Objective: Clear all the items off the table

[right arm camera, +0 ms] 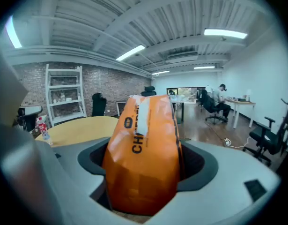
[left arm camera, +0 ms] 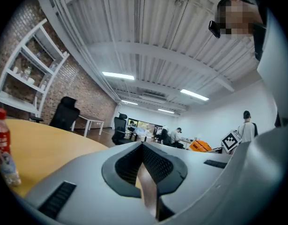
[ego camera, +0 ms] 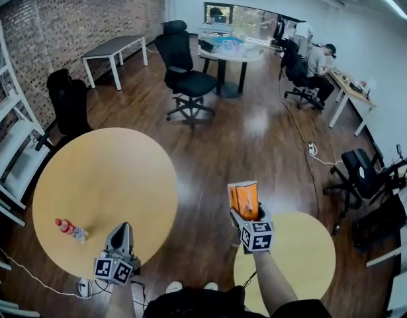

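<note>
Right tongs [ego camera: 247, 215] tight on orange "CHI"-marked bag [right arm camera: 143, 163]

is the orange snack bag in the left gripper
No, the orange bag is clamped between the jaws of the right gripper, while the left gripper has its jaws together with nothing between them.

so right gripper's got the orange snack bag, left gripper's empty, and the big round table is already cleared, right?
Not cleared: the head view shows a red-capped bottle on the big round table, near the left gripper. The rest holds: the right gripper is shut on the orange snack bag and the left gripper holds nothing.
</note>
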